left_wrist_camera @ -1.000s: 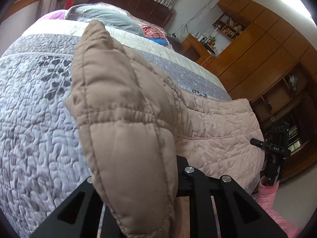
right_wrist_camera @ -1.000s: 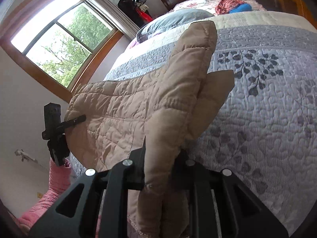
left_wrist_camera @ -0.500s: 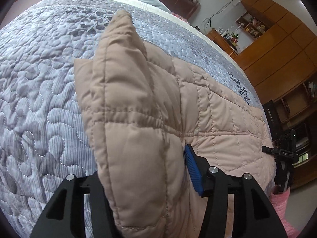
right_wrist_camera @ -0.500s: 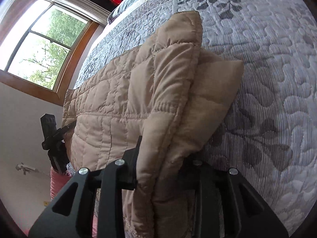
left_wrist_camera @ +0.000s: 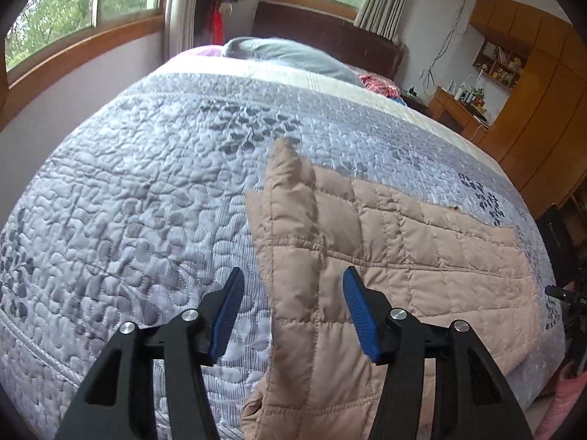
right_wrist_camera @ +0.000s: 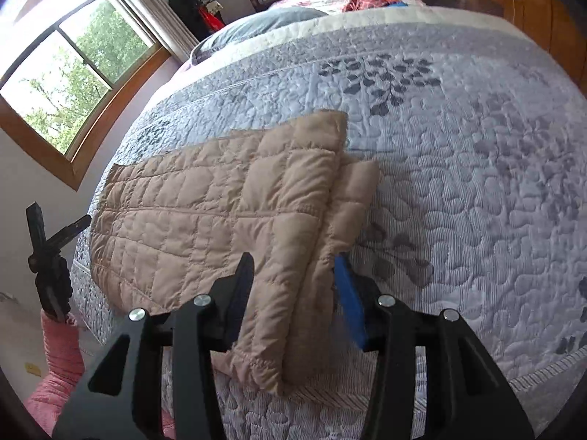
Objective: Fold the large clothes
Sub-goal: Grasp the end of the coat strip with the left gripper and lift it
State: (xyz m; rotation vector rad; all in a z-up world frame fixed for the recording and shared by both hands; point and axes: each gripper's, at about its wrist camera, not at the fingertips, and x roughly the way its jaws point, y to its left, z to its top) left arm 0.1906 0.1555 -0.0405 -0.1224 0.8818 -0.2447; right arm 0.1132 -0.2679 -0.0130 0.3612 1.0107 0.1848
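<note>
A beige quilted jacket (left_wrist_camera: pixel 396 249) lies flat on the grey-blue patterned bedspread (left_wrist_camera: pixel 128 201), folded into a long band near the bed's foot. My left gripper (left_wrist_camera: pixel 293 275) is open. The jacket's left end lies between its blue pads (left_wrist_camera: pixel 229 311), and neither pad presses on it. In the right wrist view the jacket (right_wrist_camera: pixel 205 212) stretches to the left, its doubled right end between the jaws. My right gripper (right_wrist_camera: pixel 293 262) is opening; its blue pad (right_wrist_camera: pixel 350 300) stands just off the fabric. Each view shows the other gripper at the bed's edge.
Pillows (left_wrist_camera: pixel 286 55) and a dark headboard (left_wrist_camera: pixel 330 33) are at the far end of the bed. A window (right_wrist_camera: pixel 62 69) is on the left wall, and wooden wardrobes (left_wrist_camera: pixel 532 117) and a desk on the right. A pink sleeve (right_wrist_camera: pixel 58 352) shows by the bed's foot.
Both grippers held the jacket's ends raised; the jacket has come down flat on the bed. The left jaws have spread wide off it and the right jaws have parted.
</note>
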